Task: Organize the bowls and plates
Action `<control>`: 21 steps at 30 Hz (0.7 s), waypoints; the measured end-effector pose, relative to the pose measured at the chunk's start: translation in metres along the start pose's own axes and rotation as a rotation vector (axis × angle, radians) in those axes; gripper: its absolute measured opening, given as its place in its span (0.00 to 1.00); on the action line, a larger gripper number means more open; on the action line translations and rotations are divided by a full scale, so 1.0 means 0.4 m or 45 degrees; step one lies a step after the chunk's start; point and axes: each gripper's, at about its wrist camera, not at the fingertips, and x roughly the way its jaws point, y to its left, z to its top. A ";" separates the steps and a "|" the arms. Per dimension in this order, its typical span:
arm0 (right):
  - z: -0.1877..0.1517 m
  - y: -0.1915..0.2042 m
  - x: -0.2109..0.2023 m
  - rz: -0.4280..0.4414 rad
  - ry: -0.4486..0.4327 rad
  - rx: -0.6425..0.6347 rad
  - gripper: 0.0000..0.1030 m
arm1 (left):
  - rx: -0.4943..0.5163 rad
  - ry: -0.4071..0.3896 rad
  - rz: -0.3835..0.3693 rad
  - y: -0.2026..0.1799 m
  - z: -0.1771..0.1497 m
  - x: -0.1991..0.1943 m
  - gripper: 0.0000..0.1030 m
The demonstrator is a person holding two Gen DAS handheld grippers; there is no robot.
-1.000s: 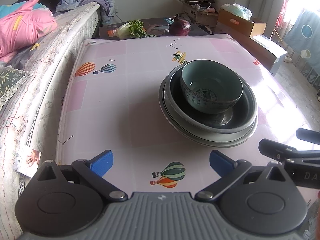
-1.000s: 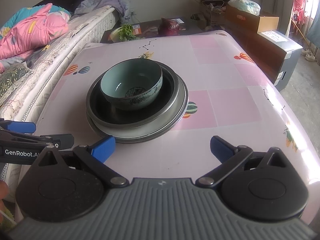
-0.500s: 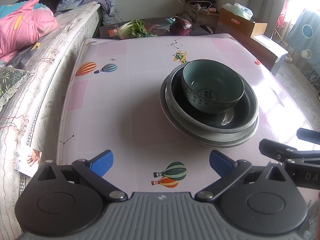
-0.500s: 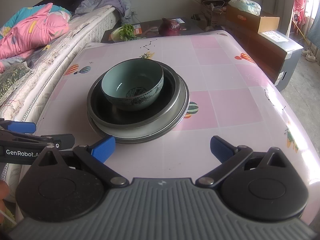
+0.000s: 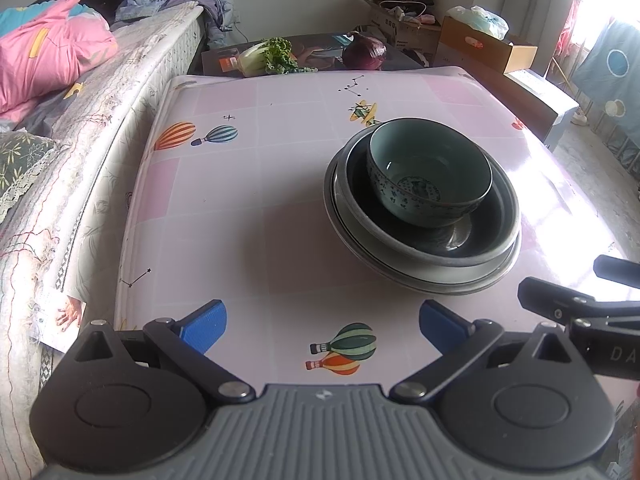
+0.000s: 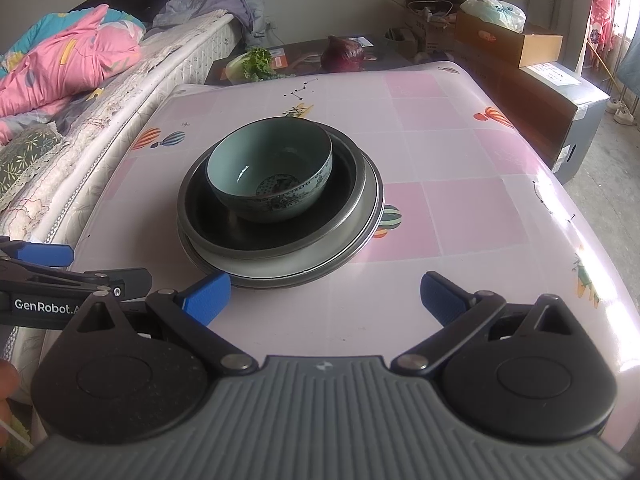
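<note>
A pale green patterned bowl (image 5: 430, 176) (image 6: 272, 178) sits inside a dark metal dish (image 5: 496, 224) (image 6: 336, 216), which rests on a wider grey plate (image 5: 472, 276) (image 6: 360, 236) on the pink table. My left gripper (image 5: 322, 322) stands open over the table's near edge, left of and short of the stack, with nothing between its blue pads. My right gripper (image 6: 324, 292) is open too, just in front of the stack, and holds nothing. The left gripper's fingers (image 6: 60, 276) show at the left edge of the right wrist view.
The pink balloon-print table (image 5: 240, 200) (image 6: 460, 200) has a bed (image 5: 80, 120) along its left side. Behind it a dark low table carries greens (image 5: 272, 56) and a purple cabbage (image 5: 364, 50). Cardboard boxes (image 6: 508, 40) stand at the back right.
Both grippers have drifted very slightly; the stack sits a touch higher and further right in both views. Neither gripper has opened or shut.
</note>
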 end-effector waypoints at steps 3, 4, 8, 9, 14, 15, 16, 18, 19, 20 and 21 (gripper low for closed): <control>0.000 0.000 0.000 0.000 0.000 0.000 0.99 | 0.000 0.001 0.002 0.000 0.000 0.001 1.00; 0.000 0.000 0.000 0.001 0.000 0.001 0.99 | 0.000 0.001 0.002 -0.001 -0.001 0.001 1.00; 0.000 -0.001 0.001 0.002 0.002 0.004 0.99 | 0.000 0.002 0.003 0.001 -0.001 0.001 1.00; 0.000 -0.003 0.001 0.002 0.002 0.004 0.99 | 0.000 0.003 0.002 0.000 -0.001 0.001 1.00; -0.001 -0.003 0.002 0.004 0.002 0.004 0.99 | -0.002 0.005 0.004 0.000 -0.003 0.003 1.00; -0.001 -0.003 0.002 0.004 0.001 0.004 0.99 | -0.002 0.005 0.004 -0.001 -0.003 0.004 1.00; -0.001 -0.003 0.002 0.004 0.002 0.004 0.99 | -0.002 0.004 0.005 -0.001 -0.003 0.004 1.00; -0.001 -0.003 0.002 0.005 0.001 0.005 0.99 | -0.002 0.005 0.004 -0.001 -0.003 0.004 1.00; -0.001 -0.003 0.001 0.005 0.001 0.004 0.99 | -0.002 0.005 0.004 -0.001 -0.003 0.004 1.00; -0.001 -0.003 0.001 0.004 0.001 0.004 0.99 | -0.002 0.005 0.004 -0.001 -0.003 0.004 1.00; -0.001 -0.003 0.001 0.004 0.001 0.003 0.99 | -0.001 0.005 0.005 -0.001 -0.002 0.004 1.00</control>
